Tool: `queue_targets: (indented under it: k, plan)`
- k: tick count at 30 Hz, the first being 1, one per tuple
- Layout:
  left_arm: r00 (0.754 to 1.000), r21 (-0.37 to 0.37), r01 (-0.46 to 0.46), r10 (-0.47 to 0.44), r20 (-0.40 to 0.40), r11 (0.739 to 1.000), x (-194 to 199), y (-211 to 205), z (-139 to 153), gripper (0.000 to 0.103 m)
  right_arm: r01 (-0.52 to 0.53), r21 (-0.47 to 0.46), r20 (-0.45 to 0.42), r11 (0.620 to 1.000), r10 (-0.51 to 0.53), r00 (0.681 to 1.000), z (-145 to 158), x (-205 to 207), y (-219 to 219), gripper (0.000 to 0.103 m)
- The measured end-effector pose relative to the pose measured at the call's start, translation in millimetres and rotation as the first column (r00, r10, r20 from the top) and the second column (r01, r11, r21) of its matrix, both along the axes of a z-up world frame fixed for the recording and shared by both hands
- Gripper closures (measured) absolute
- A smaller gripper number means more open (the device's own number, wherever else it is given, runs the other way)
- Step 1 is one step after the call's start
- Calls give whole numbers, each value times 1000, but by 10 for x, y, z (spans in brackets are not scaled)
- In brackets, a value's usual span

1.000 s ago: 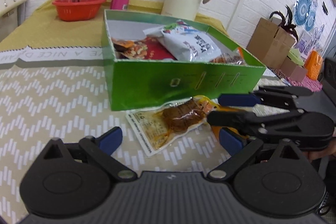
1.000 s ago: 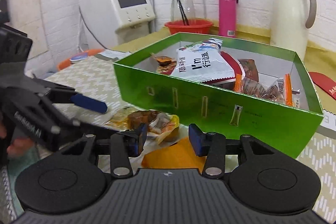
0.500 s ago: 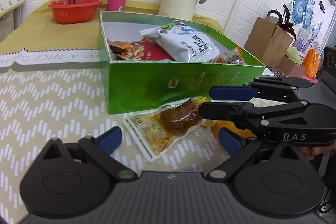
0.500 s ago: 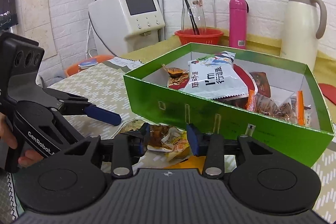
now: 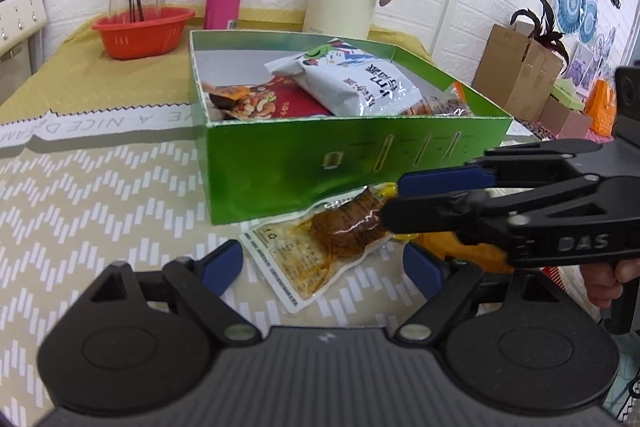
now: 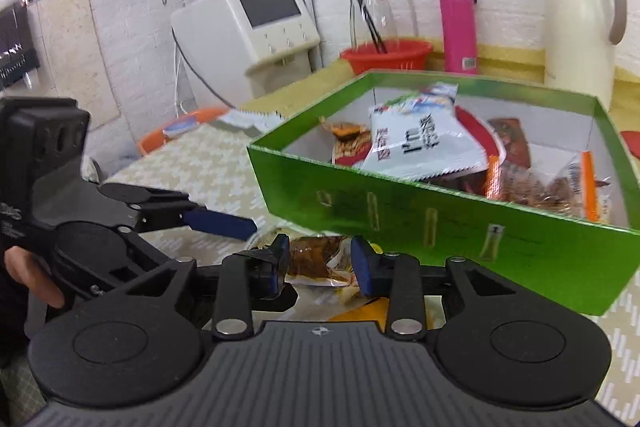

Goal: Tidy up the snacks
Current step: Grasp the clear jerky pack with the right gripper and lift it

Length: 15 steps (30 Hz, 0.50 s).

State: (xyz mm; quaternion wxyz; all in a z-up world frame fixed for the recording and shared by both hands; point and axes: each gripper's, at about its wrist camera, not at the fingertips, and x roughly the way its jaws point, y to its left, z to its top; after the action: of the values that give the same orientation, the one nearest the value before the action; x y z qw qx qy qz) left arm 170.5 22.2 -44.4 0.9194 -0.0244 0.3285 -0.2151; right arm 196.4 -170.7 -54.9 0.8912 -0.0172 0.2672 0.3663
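Blue-padded fingers (image 5: 222, 261) of the left gripper (image 5: 322, 263) stand spread wide in the left wrist view, holding nothing and hovering over the chevron-patterned tablecloth (image 5: 80, 195), with the vacuum-sealed braised-meat pouch (image 5: 320, 247) lying flat on the cloth between and just ahead of them. That pouch rests just beside the near wall of the green snack box (image 5: 304, 163), which already holds a white chip bag (image 5: 356, 83), a red nut packet (image 5: 264, 103) and other wrappers. From the right side the right gripper (image 5: 394, 201) reaches across, its two fingers one above the other around the pouch's far end; whether they touch the film is hard to tell here. An orange packet (image 5: 452, 245) lies partly hidden beneath it. In the right wrist view, the right gripper (image 6: 320, 261) has its fingers partly closed, a narrow gap between the pads, with the crinkled end of the pouch (image 6: 316, 259) sitting in that gap; they bracket it but do not look clamped yet. The left gripper (image 6: 224, 221) shows at the left, fingers apart, and the box (image 6: 440, 219) sits close ahead. The step in hand looks like picking up the loose pouch. Next, I judge, the right fingers must close on the thin film, lift it clear of the box wall and carry it over the rim.
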Motion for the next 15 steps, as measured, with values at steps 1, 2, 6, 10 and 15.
queue_targets:
  k: [1,2,6,10,15]
  plan:
    - [1000,6,2,-2,1,1000,4,-6,0,18,6,-5,-18,1000,-6,1000,-19,32,33,42]
    - [1000,25,0,0,7,1000,3,-21,-4,18,-1,-1,-44,1000,0,999,-33,71,53,41]
    - [998,126,6,-13,54,992,-28,-123,-53,18,-37,-12,-164,999,34,986,-90,212,122,29]
    - [997,153,14,-26,76,988,-46,-152,-84,17,-68,-77,-131,995,57,990,-66,164,228,29]
    - [996,137,21,-32,83,990,-54,-127,-74,31,-43,-28,-135,999,39,990,-98,148,189,37]
